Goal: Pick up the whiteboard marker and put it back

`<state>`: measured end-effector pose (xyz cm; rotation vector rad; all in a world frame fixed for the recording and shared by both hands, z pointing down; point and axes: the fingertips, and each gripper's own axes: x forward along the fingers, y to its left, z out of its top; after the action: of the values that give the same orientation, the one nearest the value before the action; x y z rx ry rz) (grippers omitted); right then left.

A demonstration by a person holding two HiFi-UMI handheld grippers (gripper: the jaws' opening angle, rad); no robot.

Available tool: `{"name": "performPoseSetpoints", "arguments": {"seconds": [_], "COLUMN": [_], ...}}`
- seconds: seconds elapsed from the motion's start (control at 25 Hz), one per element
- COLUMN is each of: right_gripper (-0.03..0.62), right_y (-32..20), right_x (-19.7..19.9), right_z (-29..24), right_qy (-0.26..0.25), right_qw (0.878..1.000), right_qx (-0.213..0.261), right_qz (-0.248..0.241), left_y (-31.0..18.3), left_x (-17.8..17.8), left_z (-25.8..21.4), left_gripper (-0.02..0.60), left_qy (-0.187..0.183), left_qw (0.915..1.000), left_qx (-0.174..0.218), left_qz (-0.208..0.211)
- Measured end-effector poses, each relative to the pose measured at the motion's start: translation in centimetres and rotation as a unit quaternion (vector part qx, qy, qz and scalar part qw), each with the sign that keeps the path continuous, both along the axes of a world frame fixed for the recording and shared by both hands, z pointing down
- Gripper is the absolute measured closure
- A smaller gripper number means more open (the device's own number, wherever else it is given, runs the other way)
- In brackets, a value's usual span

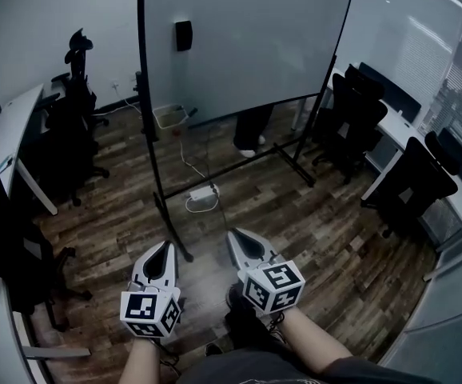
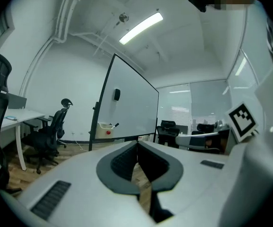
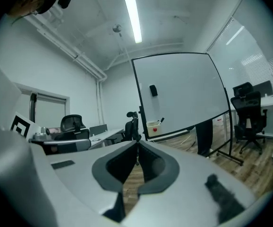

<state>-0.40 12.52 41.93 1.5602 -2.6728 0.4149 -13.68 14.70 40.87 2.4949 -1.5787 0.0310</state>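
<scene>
A black whiteboard marker (image 1: 190, 112) sticks out of a small beige box (image 1: 166, 117) hung at the lower left of the whiteboard (image 1: 247, 38). The marker (image 2: 116, 125) and the box (image 2: 105, 128) lie far ahead in the left gripper view. The right gripper view also has the marker (image 3: 161, 120) and the box (image 3: 153, 126), likewise far off. My left gripper (image 1: 167, 247) and right gripper (image 1: 232, 235) hover side by side over the wooden floor, well short of the board. Both are shut and hold nothing: the left gripper (image 2: 137, 143) and the right gripper (image 3: 137, 144) each have their jaws meeting at the tip.
A black eraser (image 1: 183, 35) clings to the board. A person's legs (image 1: 252, 131) show behind it. The stand's foot bar (image 1: 173, 227) and a white power strip (image 1: 203, 192) with its cable lie on the floor ahead. Black office chairs (image 1: 71, 126) and desks (image 1: 11, 126) line both sides.
</scene>
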Motion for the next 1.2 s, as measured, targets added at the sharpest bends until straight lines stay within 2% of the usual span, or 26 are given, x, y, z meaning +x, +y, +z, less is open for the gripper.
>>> {"name": "performPoseSetpoints", "arguments": {"seconds": [0.16, 0.32, 0.8, 1.04, 1.2], "right_gripper": [0.569, 0.569, 0.569, 0.569, 0.569], "right_y": [-4.4, -9.4, -24.0, -28.6, -30.9], "right_x": [0.8, 1.0, 3.3, 3.2, 3.1], "right_z": [0.3, 0.7, 0.3, 0.7, 1.1], "right_qy": [-0.004, -0.017, -0.037, -0.044, -0.062], "right_qw": [1.000, 1.000, 0.996, 0.992, 0.990], "right_qx": [0.006, 0.000, -0.008, -0.016, -0.027], "right_qz": [0.000, -0.021, -0.080, -0.118, -0.124], "left_y": [-3.6, -7.8, -21.1, -25.1, -26.7], "left_x": [0.3, 1.1, 3.3, 4.0, 4.3], "left_z": [0.2, 0.4, 0.2, 0.5, 0.7], "left_gripper": [0.566, 0.566, 0.566, 0.566, 0.566], "left_qy": [0.008, -0.004, -0.022, -0.031, -0.039], "left_qw": [0.9998, 0.9997, 0.9965, 0.9927, 0.9919], "left_qx": [0.000, -0.007, -0.012, -0.018, -0.025], "left_qz": [-0.017, -0.022, -0.079, -0.115, -0.118]}}
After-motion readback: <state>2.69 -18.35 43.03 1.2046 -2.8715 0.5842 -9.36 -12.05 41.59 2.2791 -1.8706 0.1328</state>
